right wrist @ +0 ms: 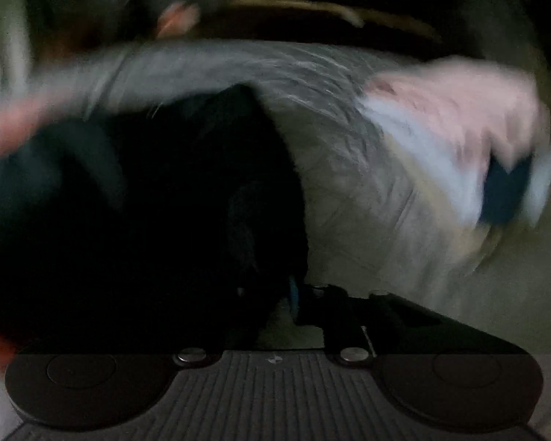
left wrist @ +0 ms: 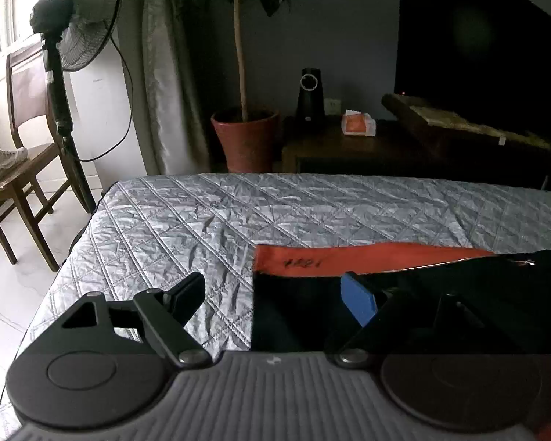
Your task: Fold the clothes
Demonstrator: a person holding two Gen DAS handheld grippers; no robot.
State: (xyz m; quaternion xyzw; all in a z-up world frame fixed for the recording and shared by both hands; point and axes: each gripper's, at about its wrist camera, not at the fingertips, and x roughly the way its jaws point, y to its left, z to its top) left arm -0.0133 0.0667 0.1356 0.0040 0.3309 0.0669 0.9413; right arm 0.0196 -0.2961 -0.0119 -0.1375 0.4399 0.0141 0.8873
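A black garment [left wrist: 297,316] with an orange-red band [left wrist: 349,261] lies flat on the grey quilted bed [left wrist: 202,228]. My left gripper [left wrist: 275,297] hangs just above the garment's left edge. Its jaws stand wide open with nothing pressed between them, and the blue-padded finger [left wrist: 358,303] is over the black cloth. The right wrist view is dark and smeared. My right gripper [right wrist: 268,292] is at the right edge of the black garment [right wrist: 165,202]. Only a blue pad [right wrist: 294,294] shows, and the other finger is lost in the dark cloth.
A pile of pink and white clothes [right wrist: 440,128] lies on the bed to the right. Past the bed's far edge stand a pedestal fan [left wrist: 73,36], a wooden chair [left wrist: 22,139] with shoes on it, a potted plant [left wrist: 244,136], a dark cabinet [left wrist: 349,147] and a TV [left wrist: 477,55].
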